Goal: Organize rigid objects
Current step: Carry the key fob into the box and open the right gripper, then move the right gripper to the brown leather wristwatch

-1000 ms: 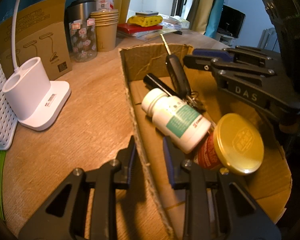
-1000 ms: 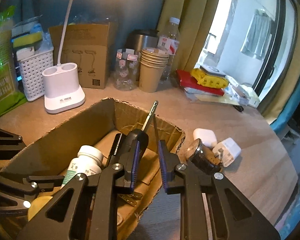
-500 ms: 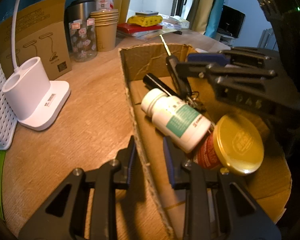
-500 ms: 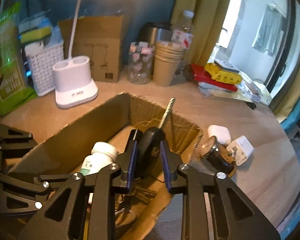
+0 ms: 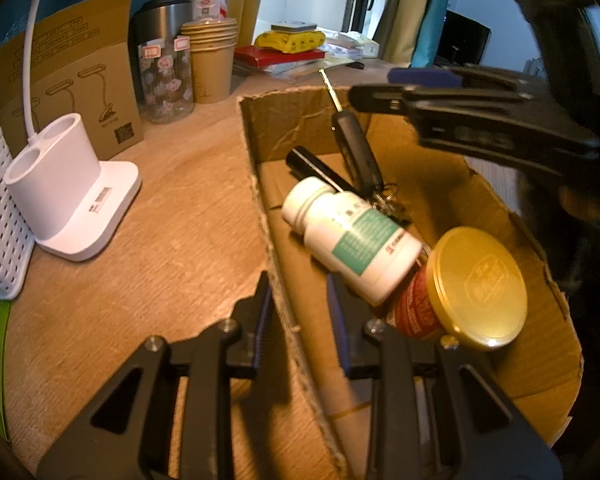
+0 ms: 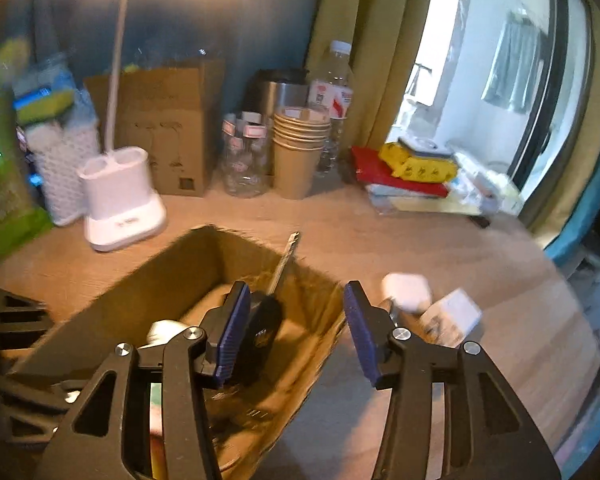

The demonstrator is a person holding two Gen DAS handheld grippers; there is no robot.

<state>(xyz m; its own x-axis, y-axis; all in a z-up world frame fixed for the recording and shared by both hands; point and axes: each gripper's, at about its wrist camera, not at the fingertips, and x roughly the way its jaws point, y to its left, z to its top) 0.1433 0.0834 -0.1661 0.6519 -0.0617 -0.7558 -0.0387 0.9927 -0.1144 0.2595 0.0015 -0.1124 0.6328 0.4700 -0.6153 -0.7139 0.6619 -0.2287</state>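
Your landmark is the open brown cardboard box [image 5: 480, 200] on the wooden surface [image 5: 160, 220].

Your left tongs [image 5: 298, 320] straddle the near-left wall of this box: one finger is outside the wall, the other inside, and the blue pads are close to the cardboard on both sides. The gap is narrow, but you cannot tell from these views whether the pads really press the wall.

Your right tongs [image 6: 296, 332] are above the right part of the box and their jaws are opening. The black flip car key with the silver blade [image 6: 266, 322] lies just beside the left pad, and nothing presses on it from the right pad. In the left view this key [image 5: 356, 152] leans against the far wall of the box, with the blade sticking up over the rim.

Inside the box, near the key, lie a black stick-shaped object [image 5: 316, 166], a white plastic pill bottle with a green label [image 5: 352, 236] on its side, and a red tin with a gold round lid [image 5: 468, 288] touching the bottle.

Outside the box, to its right, a white earphone case [image 6: 406, 290] and a white square charger [image 6: 452, 318] rest on the surface, blurred. To the left of the box stands a white lamp base with two cups [image 5: 68, 192].
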